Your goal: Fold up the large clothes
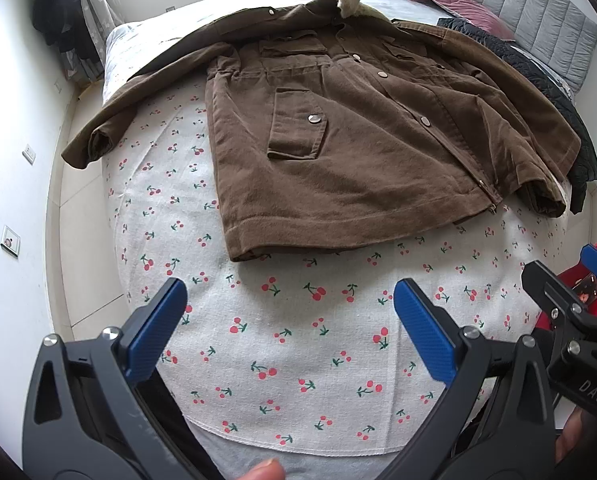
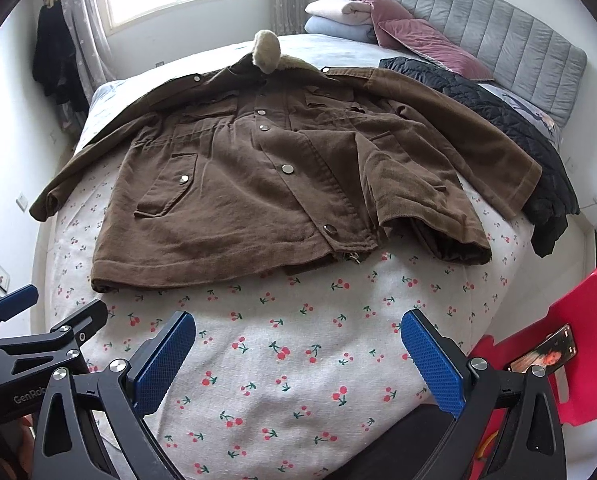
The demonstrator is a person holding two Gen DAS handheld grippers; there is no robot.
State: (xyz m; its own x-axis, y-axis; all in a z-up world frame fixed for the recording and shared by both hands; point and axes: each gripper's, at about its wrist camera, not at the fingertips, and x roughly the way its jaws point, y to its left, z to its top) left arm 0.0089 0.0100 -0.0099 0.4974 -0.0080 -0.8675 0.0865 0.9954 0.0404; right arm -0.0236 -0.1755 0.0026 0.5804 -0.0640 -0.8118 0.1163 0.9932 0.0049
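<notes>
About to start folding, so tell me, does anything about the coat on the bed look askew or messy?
Mostly flat, but the brown fleece-collared coat has its right-side sleeve folded across the body while the other sleeve stretches out, and one shoulder overlaps a black quilted jacket.

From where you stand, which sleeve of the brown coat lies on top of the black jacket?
The right-hand sleeve, toward the grey headboard. It crosses the black jacket; the other sleeve hangs over the bed edge.
</notes>
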